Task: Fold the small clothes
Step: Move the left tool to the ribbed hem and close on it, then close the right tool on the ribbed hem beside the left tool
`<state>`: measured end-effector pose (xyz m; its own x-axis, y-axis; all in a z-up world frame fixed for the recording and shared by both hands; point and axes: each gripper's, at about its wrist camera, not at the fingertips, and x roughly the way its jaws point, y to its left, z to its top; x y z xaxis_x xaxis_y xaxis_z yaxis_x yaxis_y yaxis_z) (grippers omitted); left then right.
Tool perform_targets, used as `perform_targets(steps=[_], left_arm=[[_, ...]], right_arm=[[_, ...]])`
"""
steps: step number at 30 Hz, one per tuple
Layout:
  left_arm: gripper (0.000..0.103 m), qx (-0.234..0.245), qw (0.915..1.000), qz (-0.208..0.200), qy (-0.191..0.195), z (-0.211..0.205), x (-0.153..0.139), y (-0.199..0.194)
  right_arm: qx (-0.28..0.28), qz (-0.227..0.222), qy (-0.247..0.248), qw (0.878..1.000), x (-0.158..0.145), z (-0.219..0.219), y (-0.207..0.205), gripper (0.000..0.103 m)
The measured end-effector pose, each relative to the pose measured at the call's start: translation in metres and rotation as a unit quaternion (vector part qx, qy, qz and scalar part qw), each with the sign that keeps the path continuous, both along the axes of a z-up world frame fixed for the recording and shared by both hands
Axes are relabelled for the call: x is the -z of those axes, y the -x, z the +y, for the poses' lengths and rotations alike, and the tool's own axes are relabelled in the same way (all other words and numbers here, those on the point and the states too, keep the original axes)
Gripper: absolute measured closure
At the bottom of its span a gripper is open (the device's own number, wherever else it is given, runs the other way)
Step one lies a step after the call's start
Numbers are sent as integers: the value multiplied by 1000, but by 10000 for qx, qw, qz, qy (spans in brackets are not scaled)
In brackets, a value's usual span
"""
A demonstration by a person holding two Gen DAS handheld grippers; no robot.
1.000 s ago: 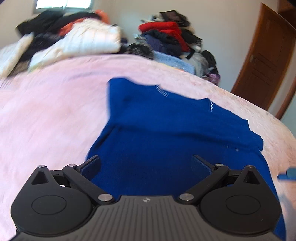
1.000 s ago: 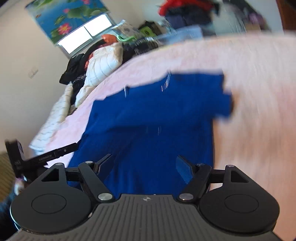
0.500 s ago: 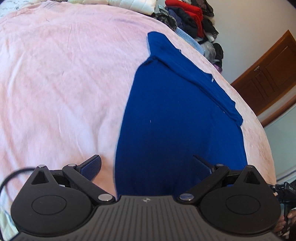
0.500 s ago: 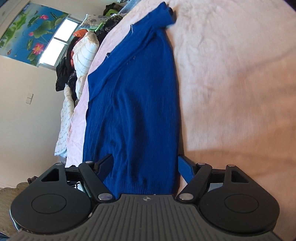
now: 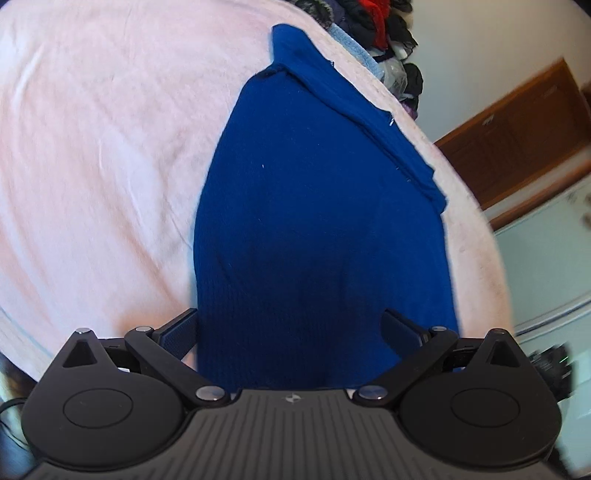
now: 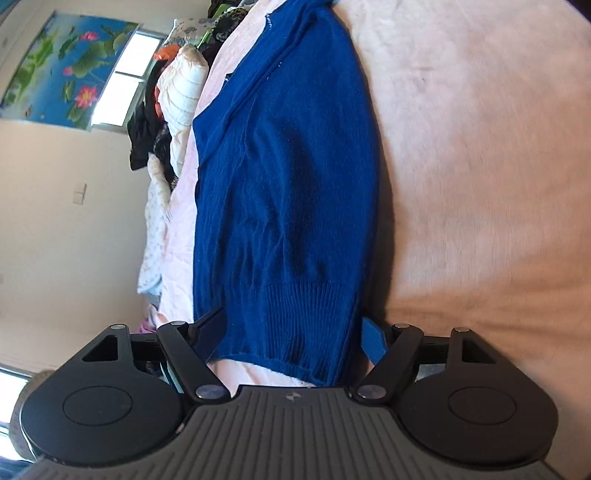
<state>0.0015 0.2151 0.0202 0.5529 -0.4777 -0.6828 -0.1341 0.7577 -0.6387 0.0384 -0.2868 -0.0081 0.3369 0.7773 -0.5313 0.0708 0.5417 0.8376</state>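
Blue sweater flat on pink blanket, jaws apart.

I see bare pink blanket wide open left of the blue sweater and right of it; heaped clothes block the far edge.

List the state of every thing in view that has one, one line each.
blue sweater: spread flat on the bed, ribbed hem nearest the grippers, not yet folded.
left gripper: open, fingers straddling the sweater's near edge.
right gripper: open, fingers either side of the hem.
pink blanket: spread over the bed, lightly wrinkled.
clothes pile: heaped, unfolded.
wooden door: shut.
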Motion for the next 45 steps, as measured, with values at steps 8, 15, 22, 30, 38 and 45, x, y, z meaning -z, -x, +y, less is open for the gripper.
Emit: perform_targets(steps=[8, 15, 22, 30, 38, 45], left_arm=[[5, -464, 9947, 460, 793, 14, 8, -5], [46, -208, 9975, 517, -440, -12, -6, -13], [76, -140, 9914, 564, -1176, -21, -9, -10], [90, -156, 9886, 604, -1371, -18, -8, -8], [93, -106, 9876, 607, -1444, -18, -8, -6], [93, -92, 9868, 593, -1505, -22, -8, -5]], right_arm=[[83, 1, -66, 9999, 2, -3, 0, 25], [51, -37, -44, 10000, 3, -4, 1, 26], [47, -59, -54, 10000, 3, -3, 1, 27], [38, -99, 37, 9999, 1, 0, 3, 28], [32, -107, 54, 9999, 1, 0, 4, 28], [4, -104, 62, 9999, 1, 0, 3, 29]])
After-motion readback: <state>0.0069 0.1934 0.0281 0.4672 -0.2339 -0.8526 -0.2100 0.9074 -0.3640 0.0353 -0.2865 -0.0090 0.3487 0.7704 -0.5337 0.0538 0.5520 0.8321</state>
